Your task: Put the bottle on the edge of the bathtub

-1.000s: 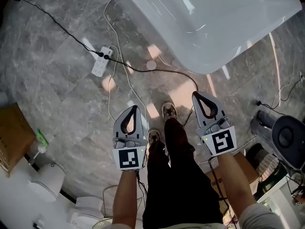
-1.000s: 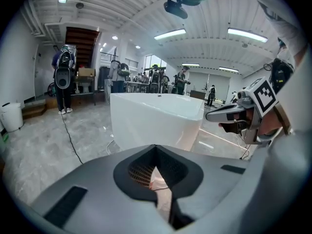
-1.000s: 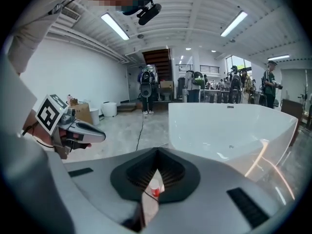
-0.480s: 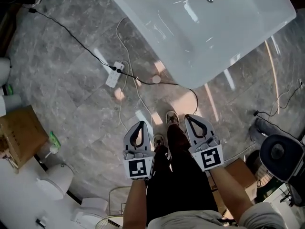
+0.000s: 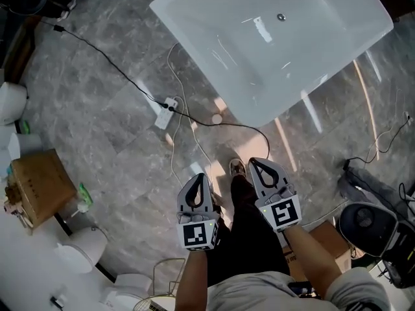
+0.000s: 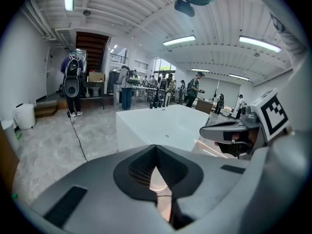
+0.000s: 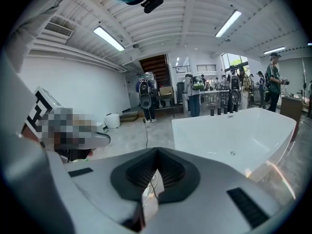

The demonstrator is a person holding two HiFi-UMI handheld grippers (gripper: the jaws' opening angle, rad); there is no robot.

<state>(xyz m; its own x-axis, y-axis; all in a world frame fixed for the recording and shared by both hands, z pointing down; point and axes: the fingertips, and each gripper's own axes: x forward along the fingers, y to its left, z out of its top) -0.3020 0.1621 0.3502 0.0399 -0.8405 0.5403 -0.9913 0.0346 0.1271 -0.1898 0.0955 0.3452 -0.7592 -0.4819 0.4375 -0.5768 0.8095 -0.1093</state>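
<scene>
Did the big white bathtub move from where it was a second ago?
No. The bathtub keeps its near corner right beside the round floor disc, as before. Only the camera's view has shifted.

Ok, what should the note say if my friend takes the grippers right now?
Left hand-held gripper: shut, empty.
Right hand-held gripper: shut, empty.
Bathtub: ahead, nothing on its edge.
Small green bottle, probably the one: beside the cardboard box, far left.
Done: nothing yet.
Left to do: fetch the bottle, set it on the bathtub's edge.
</scene>
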